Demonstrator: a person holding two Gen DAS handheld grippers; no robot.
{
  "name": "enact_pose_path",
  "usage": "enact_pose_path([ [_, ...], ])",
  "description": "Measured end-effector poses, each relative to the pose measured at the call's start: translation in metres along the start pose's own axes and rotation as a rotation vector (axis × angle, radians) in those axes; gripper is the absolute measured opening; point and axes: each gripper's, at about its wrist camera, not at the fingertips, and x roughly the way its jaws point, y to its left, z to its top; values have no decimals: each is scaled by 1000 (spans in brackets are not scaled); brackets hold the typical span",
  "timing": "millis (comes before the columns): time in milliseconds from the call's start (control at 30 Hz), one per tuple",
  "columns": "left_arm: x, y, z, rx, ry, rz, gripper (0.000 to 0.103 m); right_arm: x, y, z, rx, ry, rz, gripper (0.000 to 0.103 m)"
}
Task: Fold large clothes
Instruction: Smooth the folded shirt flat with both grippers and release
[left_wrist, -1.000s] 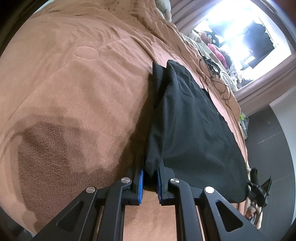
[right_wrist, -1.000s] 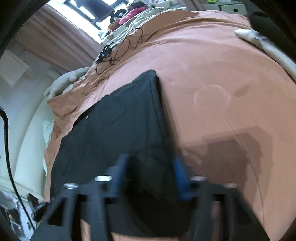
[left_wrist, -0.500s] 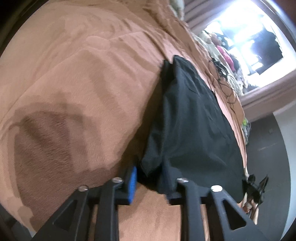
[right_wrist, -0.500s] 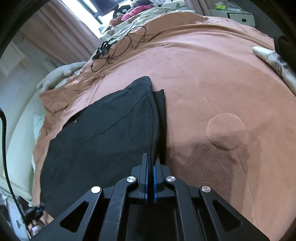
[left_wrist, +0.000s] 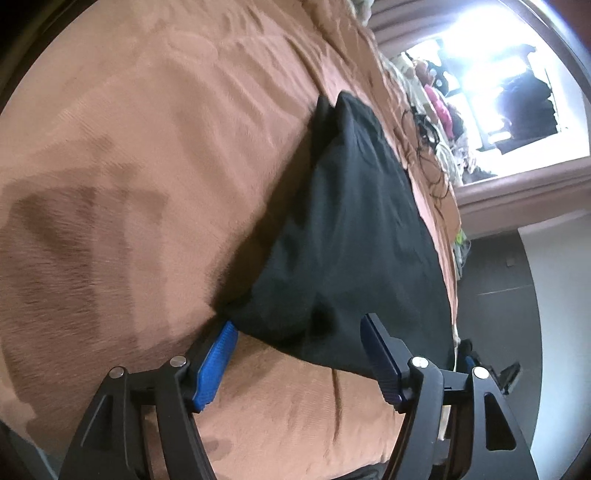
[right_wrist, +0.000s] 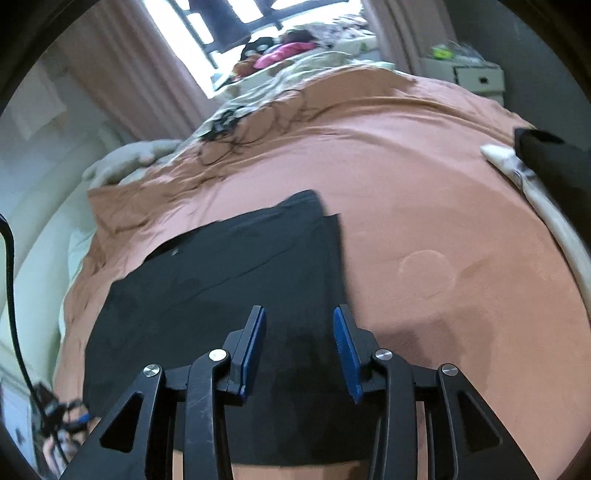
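So the folded black fabric garment (left_wrist: 354, 236) was lying flat on our brown fleecy bedspread (left_wrist: 147, 184), with its near hem close to the bed's near edge. Our left gripper (left_wrist: 299, 332) had its blue-padded jaws opening, already pretty wide, and the garment's near corner sat between them, but the pads weren't pressing on it. Same deal with our right gripper (right_wrist: 299, 332): its jaws were opening, about halfway apart, hanging over the garment's near edge with nothing pinched. A tangle of thin black cable (right_wrist: 236, 144) sat up by the far edge of the bedspread, well apart from the garment. A pale cloth strip (right_wrist: 543, 206) lay along the right edge.
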Motion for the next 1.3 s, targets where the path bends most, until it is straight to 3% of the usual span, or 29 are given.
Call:
enact_pose_path([
  [333, 11, -3, 18, -22, 1, -67, 70, 5, 71, -39, -91, 79, 121, 39],
  [533, -22, -16, 8, 80, -58, -254, 70, 19, 121, -69, -179, 158, 166, 39],
  [600, -28, -16, 6, 98, -63, -282, 70, 27, 138, -80, -208, 190, 183, 39],
  [733, -17, -14, 7, 105, -39, -204, 67, 40, 170, -102, -248, 238, 212, 39],
  [767, -11, -13, 7, 101, -26, -169, 63, 42, 178, -108, -260, 246, 214, 39],
  [833, 0, -9, 10, 85, 6, -112, 46, 44, 190, -115, -277, 255, 205, 39],
  [867, 4, -7, 11, 75, 19, -98, 43, 46, 196, -118, -281, 263, 205, 39],
  [1067, 9, 2, 10, 71, 18, -88, 39, 75, 215, -133, -336, 340, 119, 38],
  [1200, 10, 5, 6, 51, 1, -56, 31, 94, 213, -128, -310, 329, 51, 15],
  [1300, 7, 6, 2, 50, -25, -38, 29, 107, 213, -114, -263, 323, 34, 14],
])
